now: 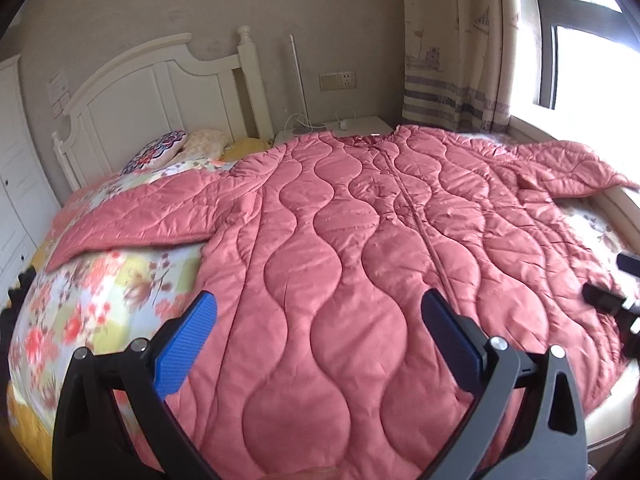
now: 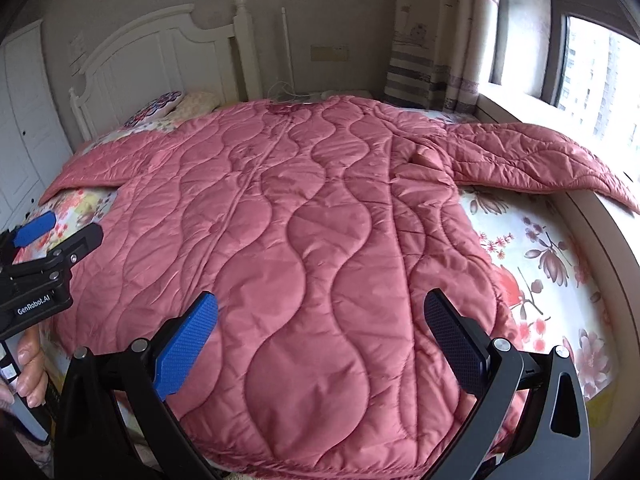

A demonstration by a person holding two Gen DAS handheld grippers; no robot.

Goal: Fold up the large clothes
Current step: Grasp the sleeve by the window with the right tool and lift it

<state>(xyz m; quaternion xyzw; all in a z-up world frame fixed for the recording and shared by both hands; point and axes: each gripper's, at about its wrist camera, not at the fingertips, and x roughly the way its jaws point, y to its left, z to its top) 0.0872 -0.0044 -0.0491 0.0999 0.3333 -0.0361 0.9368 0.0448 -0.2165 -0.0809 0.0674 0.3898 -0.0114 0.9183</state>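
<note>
A large pink quilted coat (image 1: 360,240) lies spread flat, front up, on the bed, zipper running away from me. Its left sleeve (image 1: 132,220) stretches out to the left and its right sleeve (image 2: 540,160) out to the right toward the window. My left gripper (image 1: 320,312) is open and empty, hovering over the coat's hem at its left side. My right gripper (image 2: 320,312) is open and empty over the hem at its right side. The left gripper also shows at the left edge of the right wrist view (image 2: 56,236), the right gripper at the right edge of the left wrist view (image 1: 616,292).
The bed has a floral sheet (image 2: 540,264) and a white headboard (image 1: 160,92) with pillows (image 1: 160,152) at the back left. A white nightstand (image 1: 360,124) stands behind. A window sill (image 2: 600,216) and curtain (image 1: 452,40) border the right; a white wardrobe (image 2: 28,120) the left.
</note>
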